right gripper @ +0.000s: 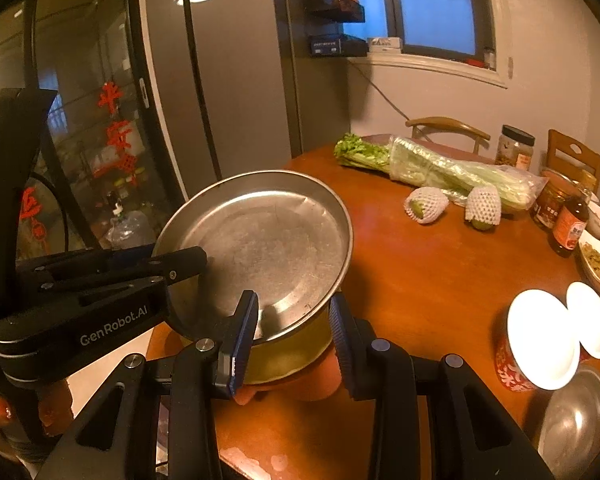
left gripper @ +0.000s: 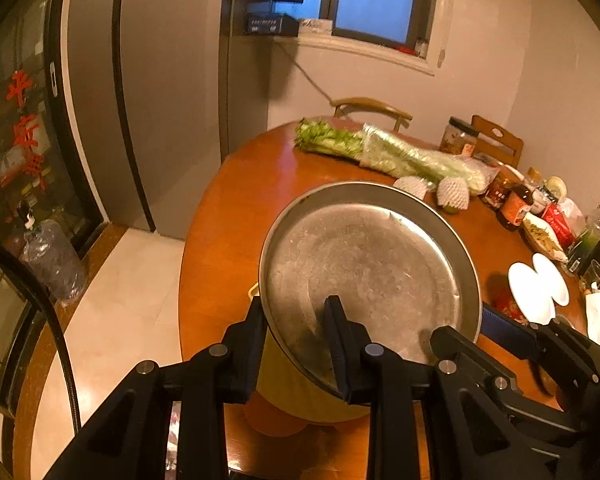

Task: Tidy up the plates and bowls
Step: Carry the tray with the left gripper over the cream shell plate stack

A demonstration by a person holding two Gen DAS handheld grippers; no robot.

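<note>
Left wrist view, left hand-held gripper (left gripper: 296,344) clamping steel plate (left gripper: 370,264) rim, tilted

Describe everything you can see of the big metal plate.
The metal plate is round, shallow and silvery with a raised rim, its dull, scuffed inside empty. It sits tilted on a yellow bowl at the wooden table's near edge. The left hand-held gripper straddles its near rim; the right hand-held gripper brackets another rim section.
</note>
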